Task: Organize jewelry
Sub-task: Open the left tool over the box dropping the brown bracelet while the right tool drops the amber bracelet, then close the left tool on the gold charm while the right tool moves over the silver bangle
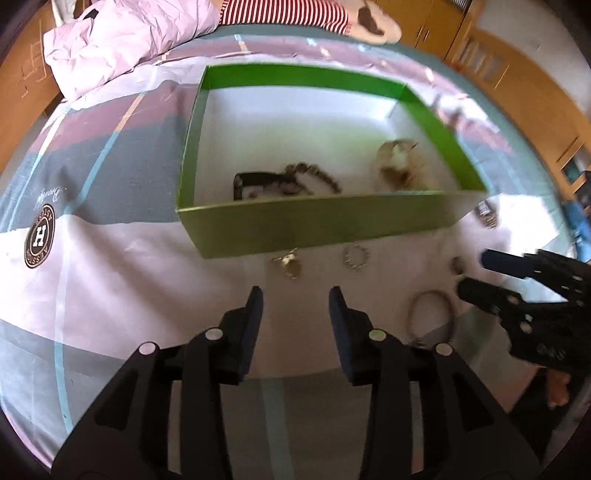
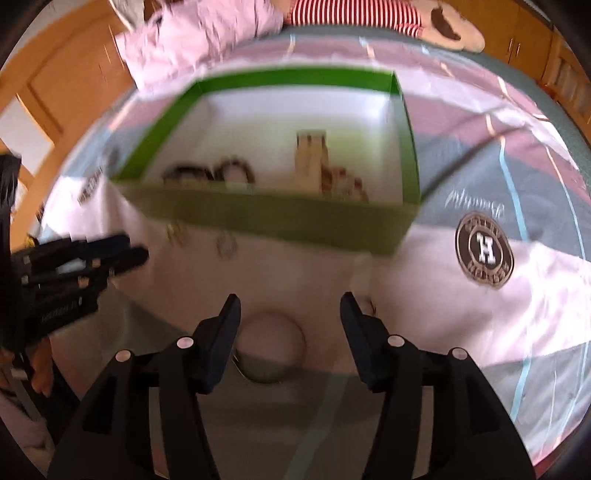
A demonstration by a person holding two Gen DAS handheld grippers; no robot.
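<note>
A green box (image 1: 321, 221) with a white floor stands on the bed. It holds a dark bead bracelet (image 1: 314, 177), a black item (image 1: 255, 181) and a pale golden piece (image 1: 402, 166). In front of it lie a small pendant (image 1: 288, 264), a beaded ring (image 1: 356, 256), a small ring (image 1: 458, 264) and a thin bangle (image 1: 432, 293). My left gripper (image 1: 295, 295) is open and empty, just short of the pendant. My right gripper (image 2: 290, 301) is open over the bangle (image 2: 258, 378), which lies on the cover between its fingers, untouched. Each gripper shows in the other's view: the right gripper (image 1: 472, 272), the left gripper (image 2: 136, 248).
The bed cover (image 1: 110, 277) is pink, grey and white with a round badge (image 1: 40, 236). A crumpled pink quilt (image 1: 129, 37) and a striped cloth (image 1: 288, 11) lie behind the box. Wooden cabinets (image 1: 517, 74) line the room. Another small piece (image 1: 487, 214) lies right of the box.
</note>
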